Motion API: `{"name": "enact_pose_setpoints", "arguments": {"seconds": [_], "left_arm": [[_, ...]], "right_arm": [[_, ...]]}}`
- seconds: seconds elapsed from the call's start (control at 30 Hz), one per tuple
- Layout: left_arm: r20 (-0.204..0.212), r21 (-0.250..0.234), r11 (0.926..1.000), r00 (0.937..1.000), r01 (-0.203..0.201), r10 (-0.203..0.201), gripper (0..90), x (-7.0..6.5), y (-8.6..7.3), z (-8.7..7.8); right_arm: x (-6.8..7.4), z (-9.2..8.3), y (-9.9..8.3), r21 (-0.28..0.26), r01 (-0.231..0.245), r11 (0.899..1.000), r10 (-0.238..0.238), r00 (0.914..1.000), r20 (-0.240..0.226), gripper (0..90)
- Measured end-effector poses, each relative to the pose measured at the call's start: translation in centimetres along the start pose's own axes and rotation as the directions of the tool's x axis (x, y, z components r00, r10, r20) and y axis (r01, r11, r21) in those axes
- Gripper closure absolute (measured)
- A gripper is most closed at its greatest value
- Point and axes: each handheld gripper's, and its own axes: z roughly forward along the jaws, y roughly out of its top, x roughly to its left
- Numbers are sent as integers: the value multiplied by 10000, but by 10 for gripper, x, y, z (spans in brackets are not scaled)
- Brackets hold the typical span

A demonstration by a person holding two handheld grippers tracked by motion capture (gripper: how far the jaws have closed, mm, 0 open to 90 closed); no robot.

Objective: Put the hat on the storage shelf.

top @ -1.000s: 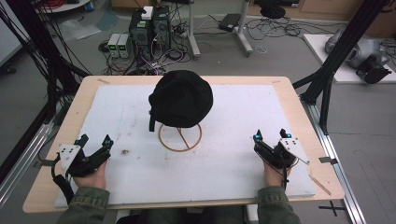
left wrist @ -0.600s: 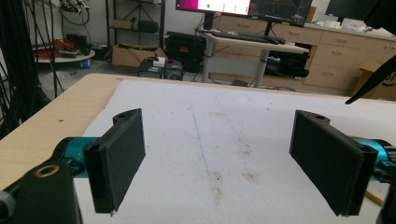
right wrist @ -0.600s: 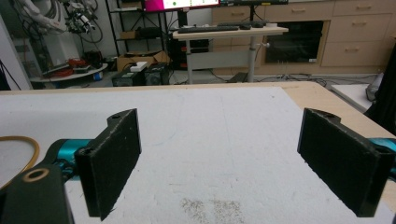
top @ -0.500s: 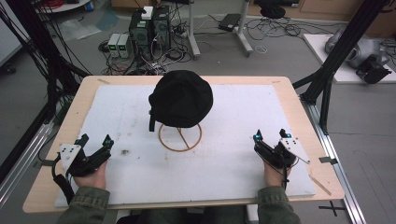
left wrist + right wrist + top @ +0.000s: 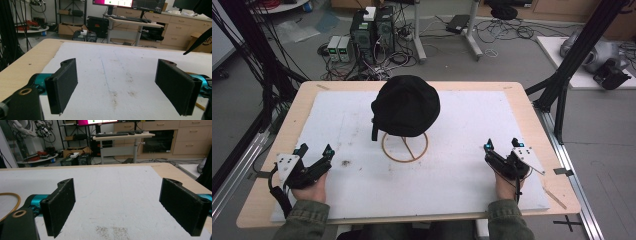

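Nothing moves: both grippers, left gripper [image 5: 314, 154] and right gripper [image 5: 502, 146], rest gaping; approach black cap [image 5: 407, 106] evenly from both sides.

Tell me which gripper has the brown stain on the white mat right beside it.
The left gripper: the brown stain lies just off its jaws, while the right gripper sits across the mat.

The high view looks forward and down from above the person's side, taking in the whole table [image 5: 532, 117] in mid-frame and the floor beyond at the top. Each gripper view sits low, close over the white mat [image 5: 120, 67], facing out across it between its own two jaws toward the desks at the top of the frame. All three views share that white mat.
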Motion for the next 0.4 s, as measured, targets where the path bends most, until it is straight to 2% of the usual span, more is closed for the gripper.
{"name": "enact_pose_setpoints", "arguments": {"seconds": [0.4], "left_arm": [[20,16,10000,10000,37,-37,185,1,0,1]], "right_arm": [[-1,1,0,68,-18,10000,18,10000,-25,126]]}}
